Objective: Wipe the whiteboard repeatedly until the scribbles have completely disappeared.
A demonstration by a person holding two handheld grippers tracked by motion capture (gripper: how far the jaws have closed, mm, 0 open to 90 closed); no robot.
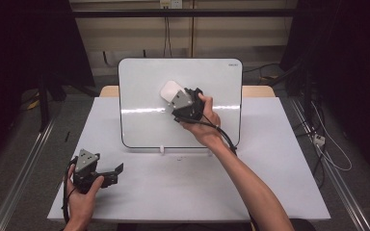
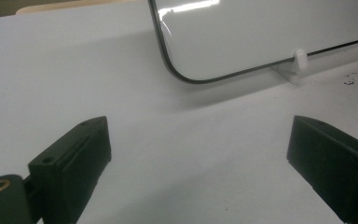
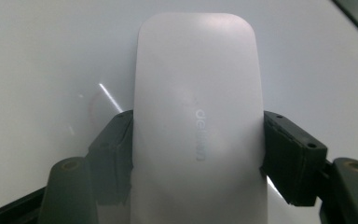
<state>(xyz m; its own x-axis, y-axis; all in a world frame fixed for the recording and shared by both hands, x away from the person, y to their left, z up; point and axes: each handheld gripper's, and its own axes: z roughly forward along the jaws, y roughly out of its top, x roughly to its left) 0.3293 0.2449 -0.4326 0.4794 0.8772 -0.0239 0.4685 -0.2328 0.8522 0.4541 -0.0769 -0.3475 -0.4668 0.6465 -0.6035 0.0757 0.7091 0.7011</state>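
Note:
A white-faced whiteboard (image 1: 144, 120) stands upright at the back of the table. My right gripper (image 1: 174, 98) is up against its face, shut on a white oblong eraser (image 1: 170, 90). In the right gripper view both black pads press the long sides of the eraser (image 3: 196, 116), which has faint grey lettering and lies flat toward the whiteboard (image 3: 51, 56). A faint reddish arc (image 3: 93, 105) shows on the board just left of the eraser. My left gripper (image 1: 116, 174) rests low at the table's front left. Its jaws stand wide apart and hold nothing (image 2: 198, 140).
The white table (image 1: 279, 183) carries the board on a small white foot clip (image 1: 161, 150), also seen near the board's lower edge (image 2: 299, 58). A few dark specks (image 2: 348, 81) lie on the table by it. Cables hang behind and to the right.

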